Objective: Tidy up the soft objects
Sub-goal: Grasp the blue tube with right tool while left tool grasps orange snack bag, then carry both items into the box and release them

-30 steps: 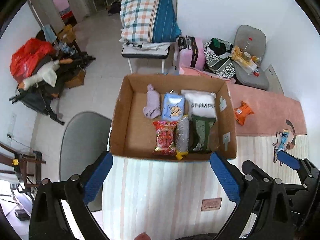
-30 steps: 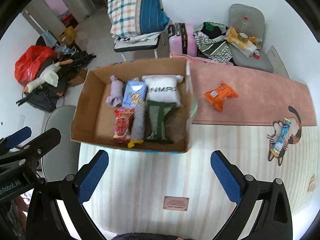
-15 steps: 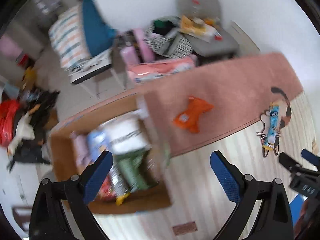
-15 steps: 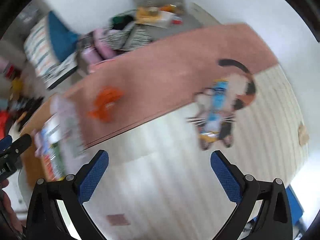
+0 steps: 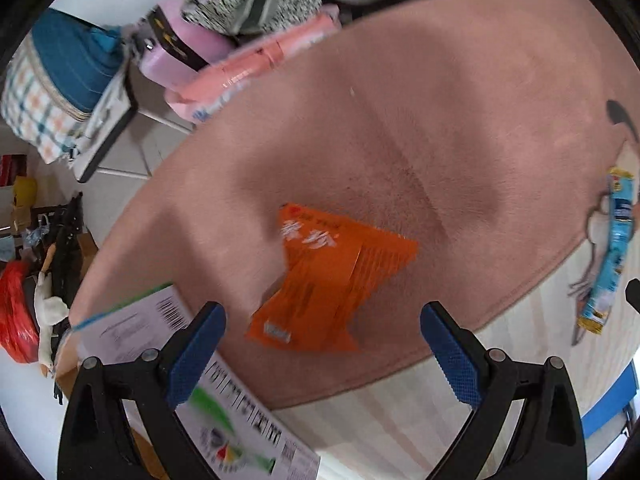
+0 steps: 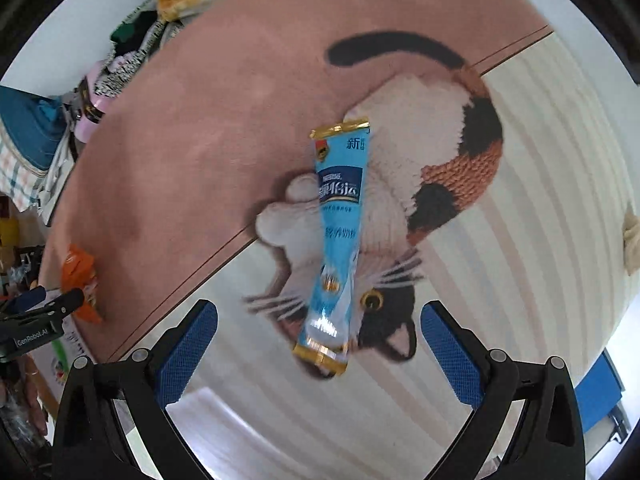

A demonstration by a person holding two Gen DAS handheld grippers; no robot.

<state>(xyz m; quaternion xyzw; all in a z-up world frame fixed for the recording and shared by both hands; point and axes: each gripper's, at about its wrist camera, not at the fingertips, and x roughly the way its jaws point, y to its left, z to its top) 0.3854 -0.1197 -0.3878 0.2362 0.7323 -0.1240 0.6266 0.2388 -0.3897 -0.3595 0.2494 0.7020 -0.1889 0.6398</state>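
Reaching stage, nothing gripped yet. Left tongs (image 5: 322, 344) spread wide over the orange pouch (image 5: 328, 276) lying flat on the pink rug (image 5: 440, 100), box flap (image 5: 132, 328) just beside. Right tongs (image 6: 318, 344) likewise spread, lined up on the blue sachet (image 6: 338, 236) across the rug's cat figure (image 6: 432, 184). Next, probably: lower each pair astride its packet, pinch gently, carry to the box.

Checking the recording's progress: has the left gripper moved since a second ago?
Yes. The left gripper swung right from the cardboard box to the orange packet.
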